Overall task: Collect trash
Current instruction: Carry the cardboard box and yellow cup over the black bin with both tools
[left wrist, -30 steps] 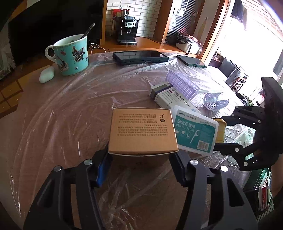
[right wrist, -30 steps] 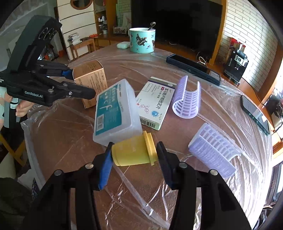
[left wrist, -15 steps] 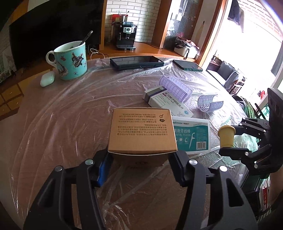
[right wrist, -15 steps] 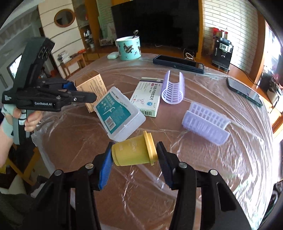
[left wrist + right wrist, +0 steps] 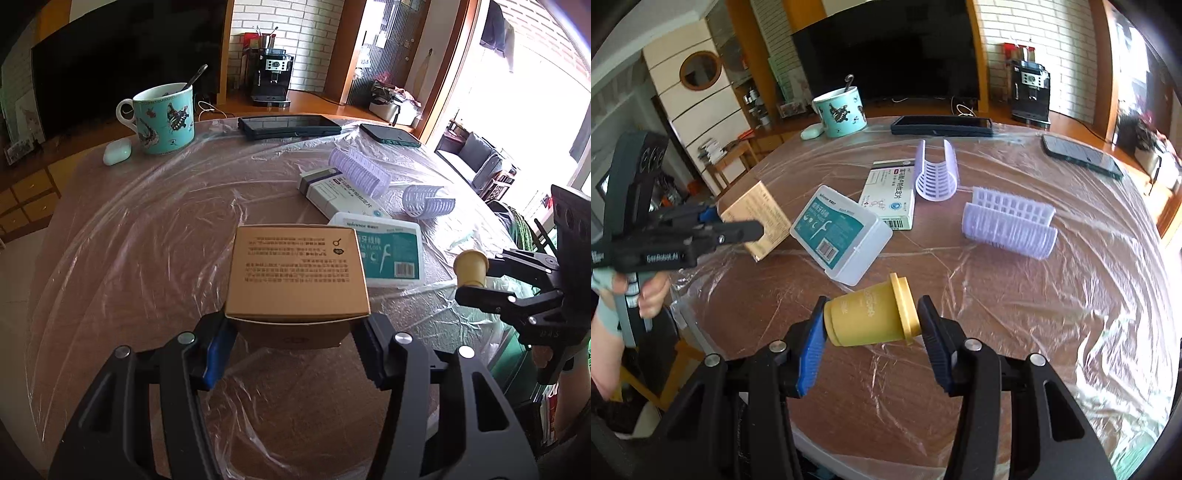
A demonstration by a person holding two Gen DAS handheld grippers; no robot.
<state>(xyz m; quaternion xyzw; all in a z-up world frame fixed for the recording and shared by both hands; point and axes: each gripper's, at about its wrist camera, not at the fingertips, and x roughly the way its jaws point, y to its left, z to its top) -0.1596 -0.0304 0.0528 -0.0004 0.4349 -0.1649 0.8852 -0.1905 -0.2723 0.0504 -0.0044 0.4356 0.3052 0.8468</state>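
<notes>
My left gripper (image 5: 295, 339) is shut on a brown cardboard box (image 5: 297, 273) and holds it over the near part of the plastic-covered round table (image 5: 129, 258). The box also shows in the right wrist view (image 5: 757, 221), held by the left gripper (image 5: 738, 229). My right gripper (image 5: 871, 328) is shut on a small yellow cup (image 5: 871, 314), lying sideways between the pads above the table's near edge. It also shows in the left wrist view (image 5: 471, 267), at the right.
On the table lie a teal dental floss box (image 5: 842, 232), a white medicine box (image 5: 892, 192), two purple hair rollers (image 5: 936, 173) (image 5: 1008, 225), a teal mug (image 5: 164, 118), an earbud case (image 5: 117, 152), a tablet (image 5: 290, 126) and a phone (image 5: 389, 134).
My right gripper has lifted and pulled back with the yellow cup, away from the floss box toward the table's edge. My left gripper with the box has risen slightly.
</notes>
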